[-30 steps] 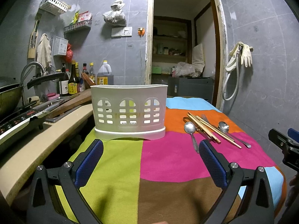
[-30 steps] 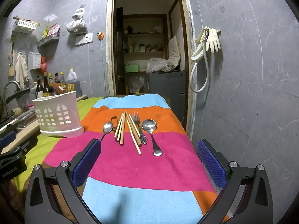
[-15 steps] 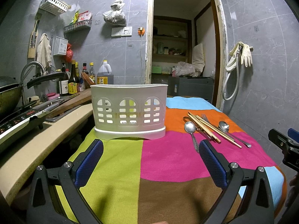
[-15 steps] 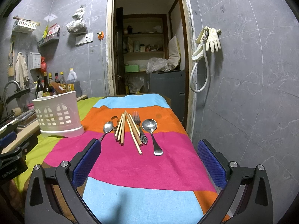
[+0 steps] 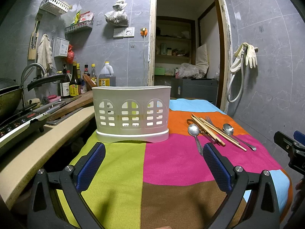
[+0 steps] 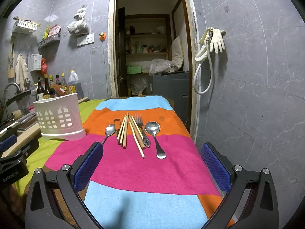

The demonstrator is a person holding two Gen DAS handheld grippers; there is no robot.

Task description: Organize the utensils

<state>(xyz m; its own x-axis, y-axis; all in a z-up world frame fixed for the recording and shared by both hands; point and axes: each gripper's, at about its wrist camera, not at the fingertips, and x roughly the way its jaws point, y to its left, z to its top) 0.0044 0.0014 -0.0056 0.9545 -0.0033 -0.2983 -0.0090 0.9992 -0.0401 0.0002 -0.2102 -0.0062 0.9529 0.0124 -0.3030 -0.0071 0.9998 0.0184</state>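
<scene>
A white perforated utensil holder (image 5: 131, 112) stands on the striped tablecloth (image 5: 171, 162); it also shows in the right wrist view (image 6: 59, 118). Right of it lie a small spoon (image 6: 109, 130), several wooden chopsticks (image 6: 131, 131), a fork (image 6: 142, 129) and a large spoon (image 6: 154, 135). The same utensils show in the left wrist view: the small spoon (image 5: 194, 133), chopsticks (image 5: 211, 131) and large spoon (image 5: 230, 131). My left gripper (image 5: 152, 164) is open and empty, in front of the holder. My right gripper (image 6: 152, 164) is open and empty, short of the utensils.
A kitchen counter (image 5: 38, 145) with a stove, wok (image 5: 9, 97) and sauce bottles (image 5: 74, 85) runs along the left. A tiled wall with a hose and gloves (image 6: 211, 42) is close on the right. A doorway (image 6: 150, 57) opens behind the table.
</scene>
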